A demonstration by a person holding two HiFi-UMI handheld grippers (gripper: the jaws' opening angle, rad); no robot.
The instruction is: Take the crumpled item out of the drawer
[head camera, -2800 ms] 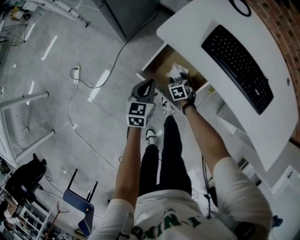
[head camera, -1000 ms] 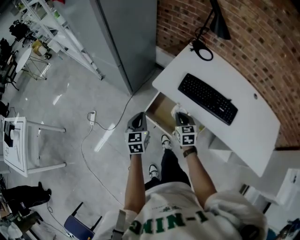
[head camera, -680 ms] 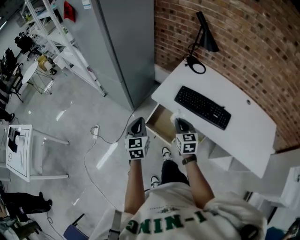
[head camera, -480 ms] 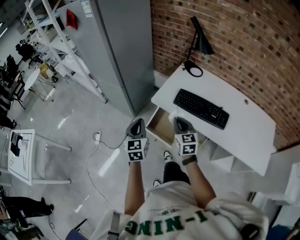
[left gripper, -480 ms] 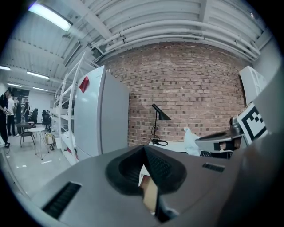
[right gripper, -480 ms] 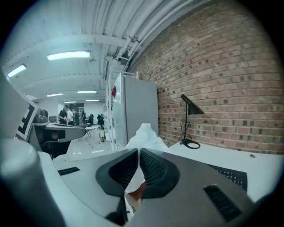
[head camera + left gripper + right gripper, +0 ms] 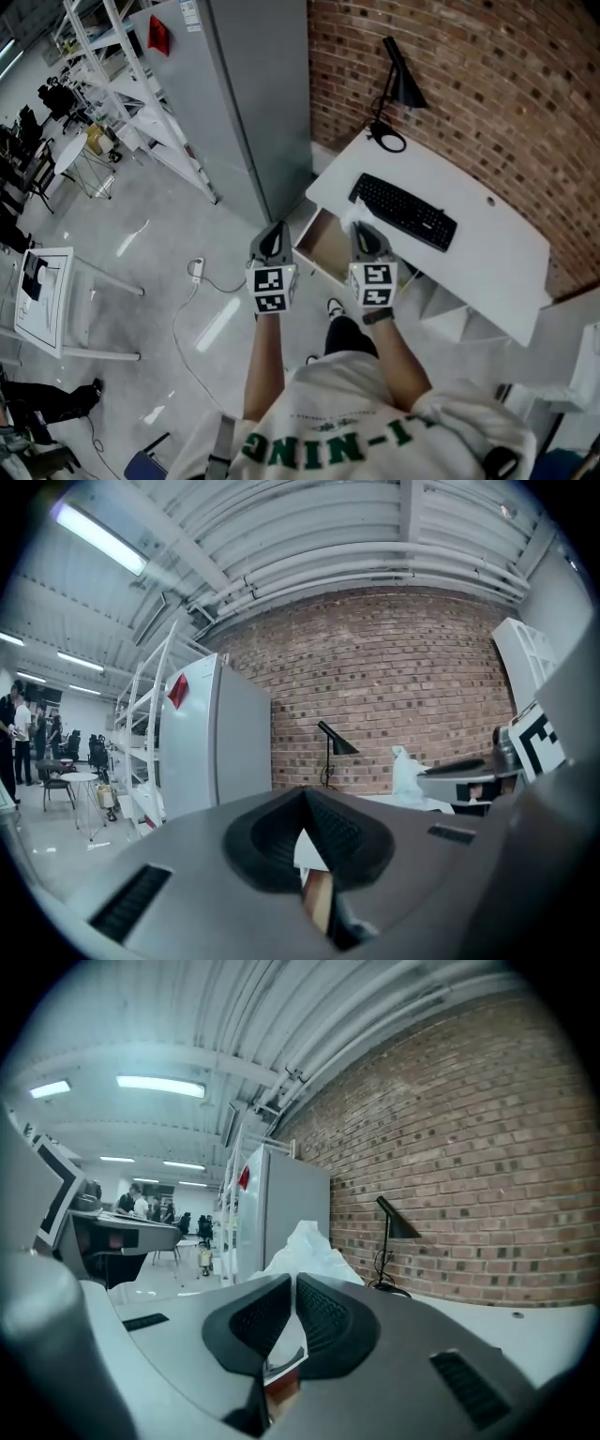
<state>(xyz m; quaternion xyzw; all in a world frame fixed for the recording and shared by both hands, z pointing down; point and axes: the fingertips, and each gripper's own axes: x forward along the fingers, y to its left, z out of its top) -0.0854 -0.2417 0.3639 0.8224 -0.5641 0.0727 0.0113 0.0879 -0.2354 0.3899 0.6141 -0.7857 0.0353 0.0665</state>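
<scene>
My right gripper [image 7: 362,232] is shut on a white crumpled item [image 7: 351,219], held up in front of the open wooden drawer [image 7: 319,249] of the white desk [image 7: 487,267]. In the right gripper view the crumpled item [image 7: 306,1244] sticks out past the closed jaws of that gripper [image 7: 293,1288]. My left gripper [image 7: 273,234] hangs beside it on the left, over the floor, with nothing in it. Seen from the left gripper view, its jaws [image 7: 305,797] meet at the tips, and the white item [image 7: 408,772] shows off to the right.
A black keyboard [image 7: 403,212] and a black lamp [image 7: 399,86] are on the desk, which stands against a brick wall [image 7: 487,84]. A tall grey cabinet [image 7: 253,103] is left of the desk. A power strip with cable [image 7: 197,269] lies on the floor.
Both grippers have risen together, away from the drawer, the right one carrying the white crumpled item up with it. The left gripper stays shut and empty.
</scene>
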